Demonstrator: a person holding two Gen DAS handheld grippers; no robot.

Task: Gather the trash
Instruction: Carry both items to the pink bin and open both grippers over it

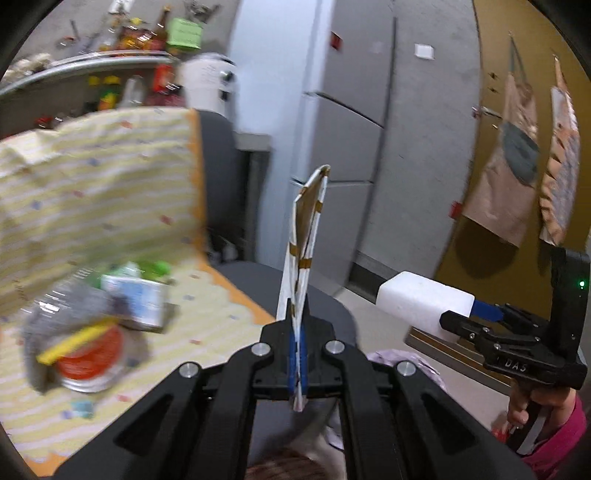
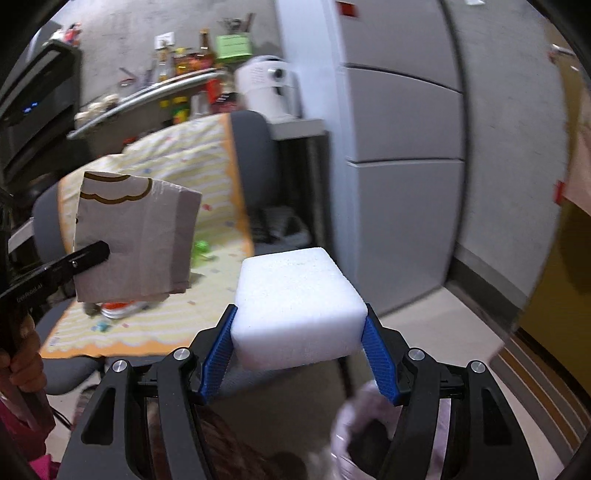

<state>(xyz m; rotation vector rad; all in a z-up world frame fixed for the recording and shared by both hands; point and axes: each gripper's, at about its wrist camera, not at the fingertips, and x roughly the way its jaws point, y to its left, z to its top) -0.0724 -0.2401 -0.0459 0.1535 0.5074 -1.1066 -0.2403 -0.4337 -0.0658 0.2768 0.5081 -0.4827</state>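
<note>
right gripper (image 2: pixel 299 354): fingers pinch white foam block (image 2: pixel 297 306) | left gripper (image 1: pixel 297 354): fingers pinch flat paper bag (image 1: pixel 304 236) standing up

Trash pile (image 1: pixel 92 317) on the chair cloth (image 1: pixel 110 184) is motion-blurred, so you can't tell items apart. Your flat bag (image 2: pixel 136 236) hides most of it in the right view. Shelf bottles (image 1: pixel 147 33) smeared, labels unreadable. Bin bag (image 2: pixel 369 435) cut off by the bottom edge, contents dark.
</note>
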